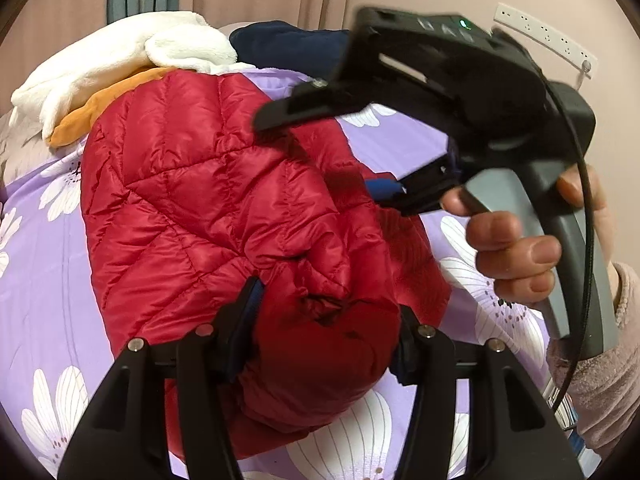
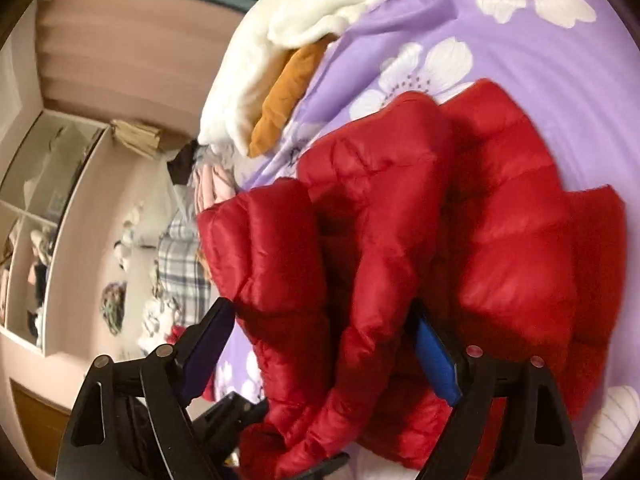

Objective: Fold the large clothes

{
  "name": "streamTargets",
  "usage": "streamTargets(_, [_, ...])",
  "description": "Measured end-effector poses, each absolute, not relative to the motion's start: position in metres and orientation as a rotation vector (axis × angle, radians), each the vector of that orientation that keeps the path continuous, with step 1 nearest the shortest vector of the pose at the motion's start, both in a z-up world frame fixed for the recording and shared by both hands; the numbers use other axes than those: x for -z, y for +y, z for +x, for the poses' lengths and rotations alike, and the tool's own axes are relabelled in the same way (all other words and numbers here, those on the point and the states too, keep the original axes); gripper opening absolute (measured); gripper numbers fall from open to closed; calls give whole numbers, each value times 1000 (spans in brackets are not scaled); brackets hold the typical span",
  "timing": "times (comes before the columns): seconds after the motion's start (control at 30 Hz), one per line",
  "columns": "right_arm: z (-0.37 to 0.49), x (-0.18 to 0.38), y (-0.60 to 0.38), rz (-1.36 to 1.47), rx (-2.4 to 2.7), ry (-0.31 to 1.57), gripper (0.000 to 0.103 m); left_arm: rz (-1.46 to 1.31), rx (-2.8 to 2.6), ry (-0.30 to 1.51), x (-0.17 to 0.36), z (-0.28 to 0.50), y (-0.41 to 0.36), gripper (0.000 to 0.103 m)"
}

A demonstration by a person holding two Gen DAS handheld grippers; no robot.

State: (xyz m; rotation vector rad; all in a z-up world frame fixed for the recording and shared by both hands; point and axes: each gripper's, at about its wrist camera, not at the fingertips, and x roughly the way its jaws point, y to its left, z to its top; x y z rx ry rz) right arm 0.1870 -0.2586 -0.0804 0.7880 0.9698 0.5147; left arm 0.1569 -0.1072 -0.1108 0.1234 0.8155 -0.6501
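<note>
While the left wrist view looks down on the red puffer jacket (image 1: 224, 200) bunched on the purple flowered bedspread (image 1: 40, 280), the left gripper (image 1: 320, 320) has its pads pressed on a gathered end of it, likely a cuff, probably to pin that part for a fold, and the right gripper (image 1: 340, 160), carried in a hand (image 1: 516, 252), hangs over the jacket with jaws wide and nothing in them. From the right wrist view, the jacket (image 2: 400, 240) sprawls in puffy folds between those spread fingers (image 2: 434, 356), which grip none of it, seemingly free to take a fresh hold.
</note>
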Motion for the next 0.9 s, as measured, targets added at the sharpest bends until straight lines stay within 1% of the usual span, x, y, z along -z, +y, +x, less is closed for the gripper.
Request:
streamTargets(0.07, [189,71,-250,735,-533,942,86,122,658,817,111,158,-106,55])
streamTargets(0.1, [191,68,-244,682,-531,937,72,121,658,818,111,159,-105,57])
streamTargets(0.13, [193,67,-237,639,-521,941,49,116,657,822,111,160,-104,58])
streamTargets(0.23, [193,70,-231,557,-465,932,23,70,666,847,112,160,-100,58])
streamTargets(0.33, [183,56,-237,534,-445,840,17,10,683,851,100,156,-88,58])
streamTargets(0.37, [179,52,-240,545,-444,807,16,-12,700,845,93,154,-83,58])
streamTargets(0.47, [170,44,-257,590,-467,734,16,-76,742,786,67,142,-64,64])
streamTargets(0.53, [164,43,-271,614,-446,700,16,-112,733,742,53,139,-51,73])
streamTargets(0.6, [163,49,-284,659,-426,690,16,-124,686,705,45,143,-43,73])
streamTargets(0.67, [161,58,-301,727,-408,680,16,-143,650,714,46,154,-38,73])
streamTargets(0.73, [153,67,-320,781,-406,651,16,-186,644,747,53,173,-38,71])
streamTargets(0.8, [149,76,-332,835,-394,625,16,-159,603,772,62,188,-46,69])
streamTargets(0.9, [142,93,-347,904,-366,615,16,-117,591,818,74,209,-65,52])
